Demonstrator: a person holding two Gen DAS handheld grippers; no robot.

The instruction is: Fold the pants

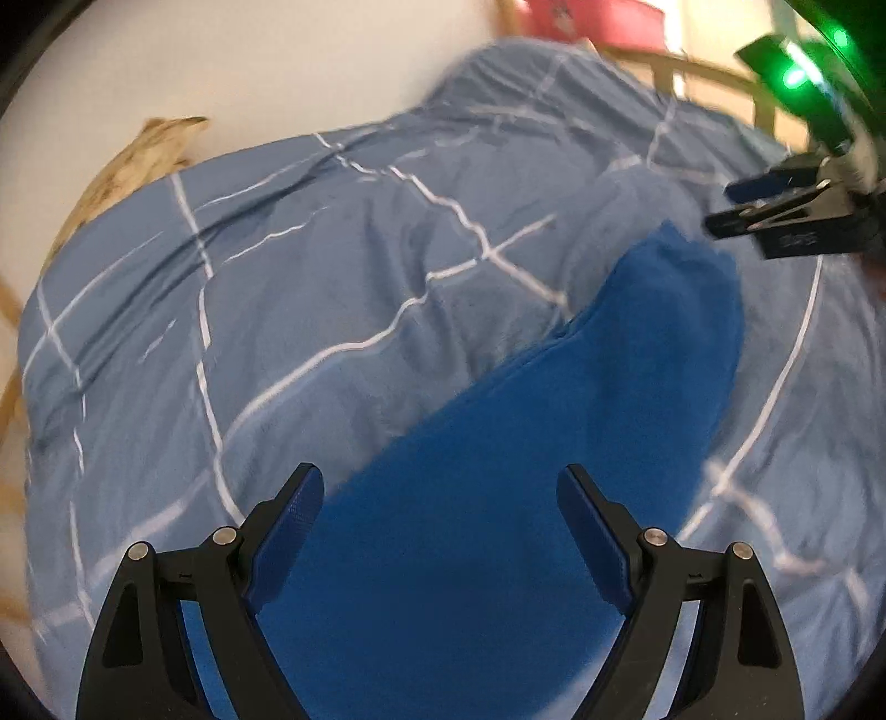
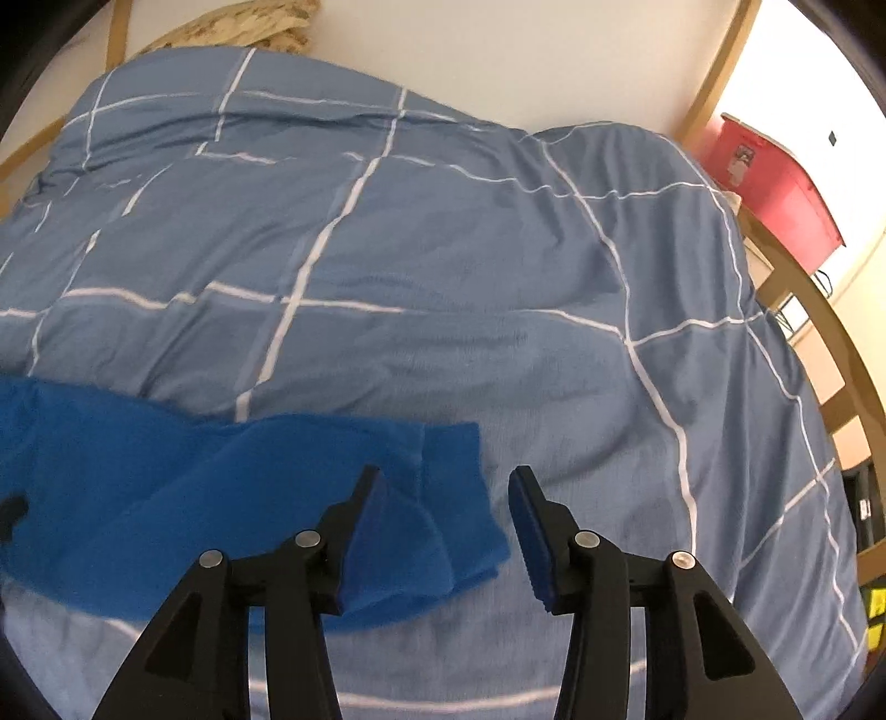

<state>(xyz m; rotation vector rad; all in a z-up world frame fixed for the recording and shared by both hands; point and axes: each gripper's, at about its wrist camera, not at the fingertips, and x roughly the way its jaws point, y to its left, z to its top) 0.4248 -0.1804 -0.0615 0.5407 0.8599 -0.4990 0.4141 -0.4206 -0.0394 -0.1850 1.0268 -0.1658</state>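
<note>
Bright blue pants (image 1: 498,471) lie on a bed with a blue checked duvet (image 1: 310,288). In the left wrist view my left gripper (image 1: 440,484) is open and empty, hovering over the near part of the pants. The right gripper (image 1: 775,221) shows at the far right, past the pants' far end. In the right wrist view my right gripper (image 2: 446,487) is open and empty above the cuff end of the pants (image 2: 221,498), which lie to the lower left on the duvet (image 2: 443,249).
A white wall lies behind the bed. A wooden bed frame (image 2: 830,332) runs along the right edge. A red box (image 2: 775,183) stands beyond it. A tan patterned pillow (image 2: 249,22) sits at the head of the bed.
</note>
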